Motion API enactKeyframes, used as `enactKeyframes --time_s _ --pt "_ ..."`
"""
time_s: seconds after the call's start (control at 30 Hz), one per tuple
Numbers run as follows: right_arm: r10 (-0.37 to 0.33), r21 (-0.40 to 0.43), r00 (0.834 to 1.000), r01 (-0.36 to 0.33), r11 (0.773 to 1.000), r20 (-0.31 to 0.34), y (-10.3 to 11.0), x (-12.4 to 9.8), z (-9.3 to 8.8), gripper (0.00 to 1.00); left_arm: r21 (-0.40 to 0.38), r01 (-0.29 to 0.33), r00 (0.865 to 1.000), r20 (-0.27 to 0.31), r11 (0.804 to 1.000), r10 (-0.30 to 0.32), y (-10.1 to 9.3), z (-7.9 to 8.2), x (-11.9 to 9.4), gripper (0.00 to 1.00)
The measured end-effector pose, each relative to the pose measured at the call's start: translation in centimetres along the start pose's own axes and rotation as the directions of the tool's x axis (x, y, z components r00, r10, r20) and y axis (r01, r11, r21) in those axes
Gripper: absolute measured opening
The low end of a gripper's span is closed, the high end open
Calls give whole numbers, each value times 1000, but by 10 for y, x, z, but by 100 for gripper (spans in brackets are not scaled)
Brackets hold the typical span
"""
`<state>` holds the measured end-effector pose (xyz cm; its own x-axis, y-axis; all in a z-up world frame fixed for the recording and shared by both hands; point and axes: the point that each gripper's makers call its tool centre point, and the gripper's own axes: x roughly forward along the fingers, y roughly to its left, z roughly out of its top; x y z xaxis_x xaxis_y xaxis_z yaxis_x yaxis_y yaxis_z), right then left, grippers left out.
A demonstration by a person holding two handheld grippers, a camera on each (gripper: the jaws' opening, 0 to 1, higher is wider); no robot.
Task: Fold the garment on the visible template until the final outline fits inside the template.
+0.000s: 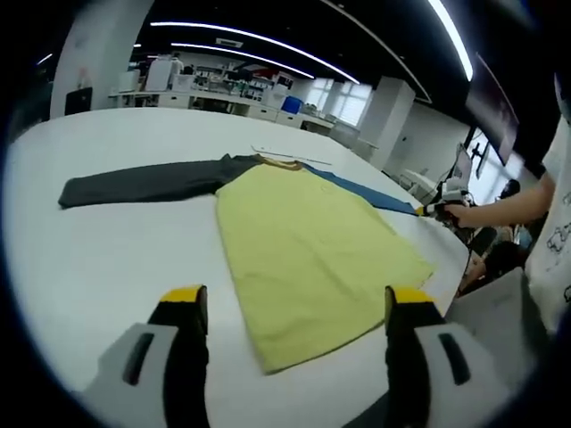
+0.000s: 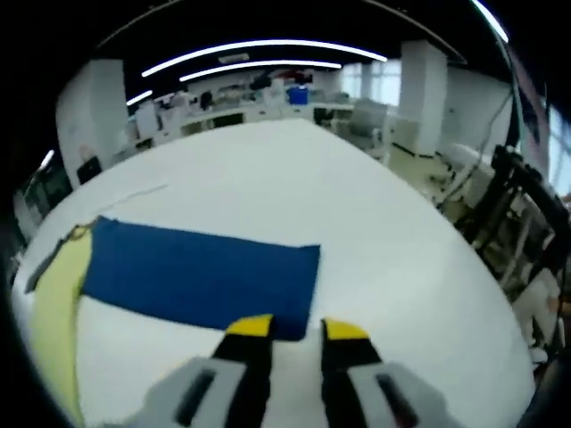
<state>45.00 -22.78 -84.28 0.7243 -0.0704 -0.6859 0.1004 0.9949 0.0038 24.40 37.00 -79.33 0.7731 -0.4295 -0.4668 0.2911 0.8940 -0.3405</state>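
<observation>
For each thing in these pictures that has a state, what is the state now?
Garment: spread flat on the table, not yet folded.
Grey sleeve: stretched straight out.
Blue sleeve: stretched out flat.
Left gripper: open, above the hem.
Right gripper: narrowly open at the blue sleeve's cuff; grip unclear.

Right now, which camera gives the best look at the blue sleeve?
The right gripper view: the blue sleeve lies flat and large, its cuff end just ahead of the right tool. In the left gripper view the sleeve is a thin, foreshortened strip beyond the yellow body.
</observation>
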Motion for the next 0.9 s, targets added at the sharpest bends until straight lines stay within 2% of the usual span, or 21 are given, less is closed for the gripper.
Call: enactKeyframes --time_s 0.13,0.17,0.3,0.43,0.53,0.63,0.9 --pt "6 -51 1000 -7 999 -9 7 4 1 7 1 -4 1000 -5 1000 4 1 -1 0 78" --pt "-12 -88 1000 12 996 -8 5 4 2 7 5 -8 1000 -11 1000 8 2 -2 0 78" --pt "-15 -111 1000 13 994 -16 11 1 -1 0 -4 -7 1000 3 1000 7 2 0 0 78" --pt "-17 -149 1000 13 989 -23 13 1 6 0 11 -9 1000 -1 1000 9 3 0 0 77" --pt "21 -137 1000 -20 990 1 22 -4 19 0 19 -2 1000 -4 1000 2 2 0 0 77" --pt "40 -171 999 -35 985 24 33 -11 27 0 21 6 1000 0 1000 -6 1 1 1 78" --pt "125 -199 986 -102 975 108 67 -23 69 0 42 17 1000 19 999 -18 -5 8 0 77"
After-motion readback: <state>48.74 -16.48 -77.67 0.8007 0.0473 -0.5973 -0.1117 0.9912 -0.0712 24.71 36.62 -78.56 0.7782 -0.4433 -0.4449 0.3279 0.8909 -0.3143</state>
